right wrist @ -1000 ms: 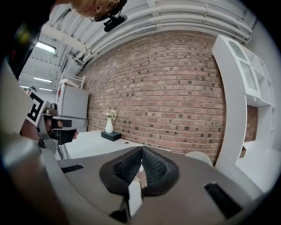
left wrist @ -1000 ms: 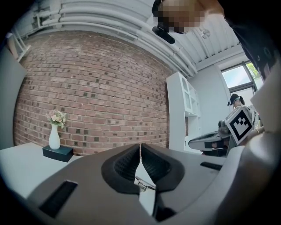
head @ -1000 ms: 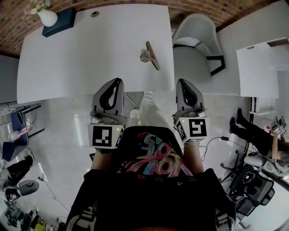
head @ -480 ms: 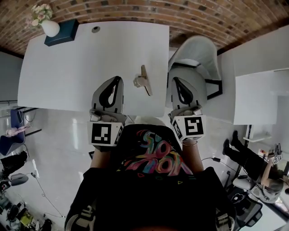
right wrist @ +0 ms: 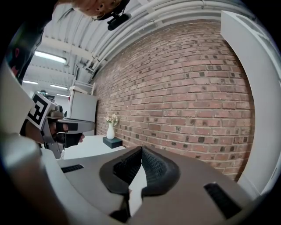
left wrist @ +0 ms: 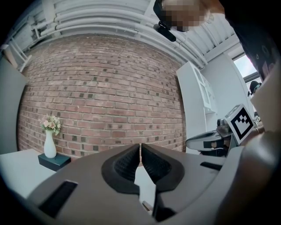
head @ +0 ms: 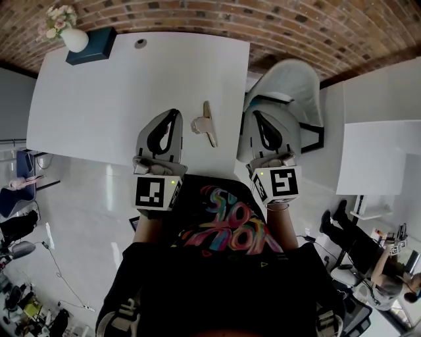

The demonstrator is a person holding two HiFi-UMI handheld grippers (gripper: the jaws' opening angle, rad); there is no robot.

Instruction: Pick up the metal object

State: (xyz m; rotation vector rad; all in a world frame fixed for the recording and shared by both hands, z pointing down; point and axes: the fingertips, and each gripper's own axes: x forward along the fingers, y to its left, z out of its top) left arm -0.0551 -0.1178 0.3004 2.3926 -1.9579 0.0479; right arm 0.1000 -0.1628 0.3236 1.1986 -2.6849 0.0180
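The metal object [head: 205, 124], a flat silvery bar with a round knob at its left side, lies on the white table [head: 99, 99] near the front edge. My left gripper [head: 173, 112] hovers over the table just left of it, jaws shut with nothing between them [left wrist: 140, 145]. My right gripper [head: 254, 113] is right of the table's edge, over a white chair [head: 293, 79], and its jaws also meet empty [right wrist: 141, 148]. The object lies between the two tips, touching neither. Neither gripper view shows it.
A white vase with flowers [head: 68, 33] stands on a dark blue box [head: 92, 45] at the table's far left corner. A brick wall [head: 263, 20] runs behind the table. A second white table [head: 378, 155] stands to the right, with people and office chairs around the floor.
Both grippers have moved forward from short of the table's front edge; the left one is now over the table. The metal object now lies level with their tips. Jaws unchanged.
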